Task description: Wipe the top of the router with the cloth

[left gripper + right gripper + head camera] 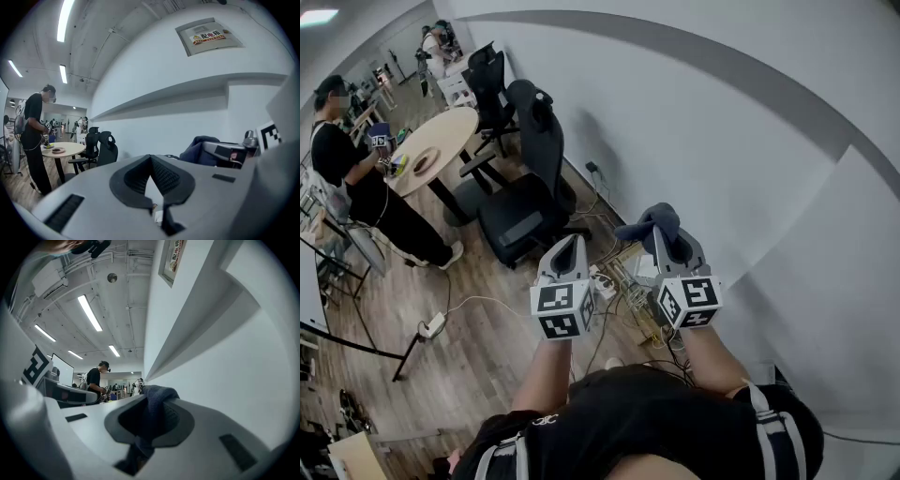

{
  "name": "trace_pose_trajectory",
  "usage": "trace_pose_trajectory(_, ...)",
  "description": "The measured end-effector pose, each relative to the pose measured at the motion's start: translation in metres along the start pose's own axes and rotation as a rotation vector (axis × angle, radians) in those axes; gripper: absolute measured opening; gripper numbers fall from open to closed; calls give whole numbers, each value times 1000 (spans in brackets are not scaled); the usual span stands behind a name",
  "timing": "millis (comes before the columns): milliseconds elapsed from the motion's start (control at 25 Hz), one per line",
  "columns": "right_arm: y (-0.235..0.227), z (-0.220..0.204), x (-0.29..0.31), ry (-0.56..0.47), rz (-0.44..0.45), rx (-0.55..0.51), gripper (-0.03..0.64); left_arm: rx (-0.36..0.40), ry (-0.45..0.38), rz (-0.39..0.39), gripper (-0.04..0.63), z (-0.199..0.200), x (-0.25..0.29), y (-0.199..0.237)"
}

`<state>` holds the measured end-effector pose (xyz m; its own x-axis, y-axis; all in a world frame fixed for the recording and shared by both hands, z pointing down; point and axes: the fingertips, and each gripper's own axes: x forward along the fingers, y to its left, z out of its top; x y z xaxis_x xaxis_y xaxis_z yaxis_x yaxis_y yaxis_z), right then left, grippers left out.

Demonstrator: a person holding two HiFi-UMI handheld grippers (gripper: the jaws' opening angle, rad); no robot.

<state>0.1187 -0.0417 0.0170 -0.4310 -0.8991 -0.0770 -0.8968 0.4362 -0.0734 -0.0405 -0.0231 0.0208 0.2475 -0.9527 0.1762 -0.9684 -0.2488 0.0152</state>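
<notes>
Scanning from the left, I see a person (345, 173) at a round table (445, 141) and black office chairs (530, 197) on the wood floor (478, 347). My left gripper (570, 240) is closed on nothing. My right gripper (666, 246) is clamped on the dark cloth (645, 220), beside the white wall (722, 141).

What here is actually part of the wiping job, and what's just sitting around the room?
Part of the job: dark blue cloth, pinched in the right gripper; left gripper, shut and empty. I cannot make out a router.

Just lying about: black office chairs, round wooden table, white power strip and tangled cables on the floor.
</notes>
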Motion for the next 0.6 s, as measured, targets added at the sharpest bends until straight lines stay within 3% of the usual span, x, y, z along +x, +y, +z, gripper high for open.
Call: trace_pose_trajectory(600, 13, 8, -8, -32, 52, -13, 23, -11, 9, 54, -6, -16, -20, 5)
